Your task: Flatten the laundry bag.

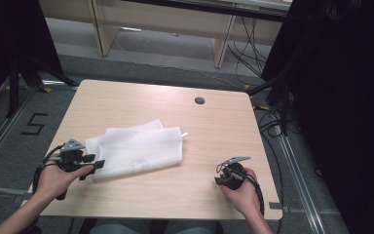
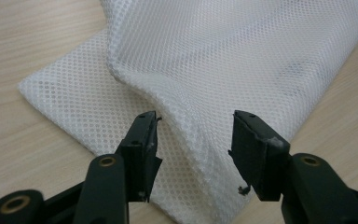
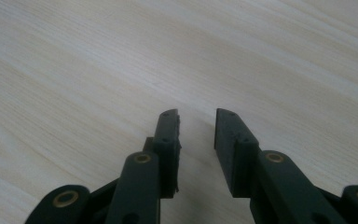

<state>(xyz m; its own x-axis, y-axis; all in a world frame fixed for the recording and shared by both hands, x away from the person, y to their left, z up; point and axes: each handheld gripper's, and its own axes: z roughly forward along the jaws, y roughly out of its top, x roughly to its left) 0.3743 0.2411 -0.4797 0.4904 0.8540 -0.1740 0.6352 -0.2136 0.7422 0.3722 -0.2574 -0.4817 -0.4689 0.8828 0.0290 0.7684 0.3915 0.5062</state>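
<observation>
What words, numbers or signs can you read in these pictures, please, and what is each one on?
"5": black tape on the grey floor left of the table, high view.
The white mesh bag carries a small tab at one corner, too small to read.
No lettering on the left gripper or right gripper.

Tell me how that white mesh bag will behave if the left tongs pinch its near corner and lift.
The white mesh bag will probably sag limp: it already lies in soft folds, with a ridge between the open left tongs. It looks light, being thin netting. Its folded layers may separate, so one pinch might catch only the top layer. On the smooth wooden table it could slide if pushed.
</observation>
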